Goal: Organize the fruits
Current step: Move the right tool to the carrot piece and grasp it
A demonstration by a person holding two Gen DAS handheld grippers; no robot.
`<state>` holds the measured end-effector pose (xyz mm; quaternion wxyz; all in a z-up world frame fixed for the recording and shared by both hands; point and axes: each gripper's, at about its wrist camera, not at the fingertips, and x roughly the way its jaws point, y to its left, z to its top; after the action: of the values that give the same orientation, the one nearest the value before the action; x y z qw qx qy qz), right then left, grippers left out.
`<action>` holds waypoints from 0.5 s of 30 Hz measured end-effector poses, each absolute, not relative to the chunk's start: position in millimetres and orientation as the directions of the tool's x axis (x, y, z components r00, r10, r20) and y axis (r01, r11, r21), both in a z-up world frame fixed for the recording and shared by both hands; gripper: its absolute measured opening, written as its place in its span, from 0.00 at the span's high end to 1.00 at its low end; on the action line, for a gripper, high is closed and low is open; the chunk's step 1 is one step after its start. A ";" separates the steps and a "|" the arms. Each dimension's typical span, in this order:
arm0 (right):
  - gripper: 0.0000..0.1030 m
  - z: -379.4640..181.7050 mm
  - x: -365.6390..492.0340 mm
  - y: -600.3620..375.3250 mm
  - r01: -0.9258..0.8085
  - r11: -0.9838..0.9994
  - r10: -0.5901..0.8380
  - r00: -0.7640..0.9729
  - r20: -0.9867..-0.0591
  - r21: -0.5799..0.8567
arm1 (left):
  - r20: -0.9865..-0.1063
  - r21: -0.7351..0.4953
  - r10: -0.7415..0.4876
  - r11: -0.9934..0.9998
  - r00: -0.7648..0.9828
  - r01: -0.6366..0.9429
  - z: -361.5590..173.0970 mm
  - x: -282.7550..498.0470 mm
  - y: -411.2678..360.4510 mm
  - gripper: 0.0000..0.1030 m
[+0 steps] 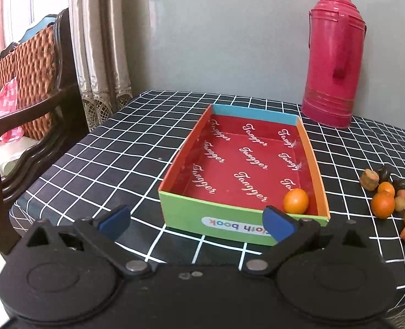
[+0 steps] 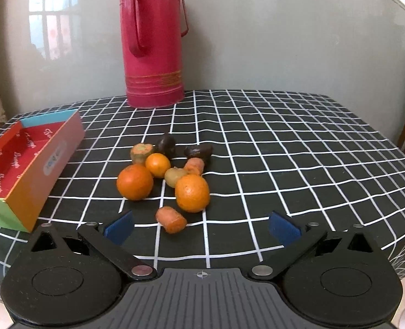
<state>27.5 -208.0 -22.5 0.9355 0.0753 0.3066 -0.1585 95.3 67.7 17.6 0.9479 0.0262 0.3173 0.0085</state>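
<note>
While one small round orange [image 1: 296,201] sits inside the red cardboard box [image 1: 316,161], both spread, empty claws [image 2: 201,227] must fetch more fruit beside the box.

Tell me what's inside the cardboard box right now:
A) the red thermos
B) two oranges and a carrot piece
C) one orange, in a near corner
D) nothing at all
C: the left wrist view shows a single orange in the box, at its near corner by the orange side wall; the rest of the fruit pile lies on the tablecloth outside, and the thermos stands behind the box.
</note>
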 end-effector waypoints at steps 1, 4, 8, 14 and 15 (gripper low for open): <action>0.00 -21.7 28.5 -206.7 0.352 0.935 -0.266 0.761 -0.591 0.032 | -0.601 0.054 0.032 0.999 0.798 0.000 17.7 95.8 68.4 0.06; 0.00 -18.6 28.0 -204.5 0.382 0.924 -0.315 0.752 -0.579 -0.007 | -0.604 0.052 0.034 0.999 0.796 -0.003 17.4 97.2 70.9 0.06; 0.00 -19.0 23.5 -209.6 0.329 0.939 -0.222 0.796 -0.564 0.095 | -0.597 0.063 0.049 0.998 0.800 -0.014 17.8 98.4 72.9 0.06; 0.05 -19.7 19.2 -209.6 0.318 0.940 -0.205 0.816 -0.541 0.124 | -0.597 0.058 0.046 0.998 0.801 -0.015 18.0 100.3 77.5 0.06; 0.30 -20.0 19.7 -207.6 0.316 0.942 -0.209 0.815 -0.540 0.113 | -0.599 0.057 0.048 0.998 0.799 -0.016 17.9 100.9 77.8 0.06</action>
<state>19.7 -207.6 -20.0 0.9476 0.0990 0.2704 -0.1385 100.9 77.8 17.9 0.9482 0.0247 0.3162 0.0169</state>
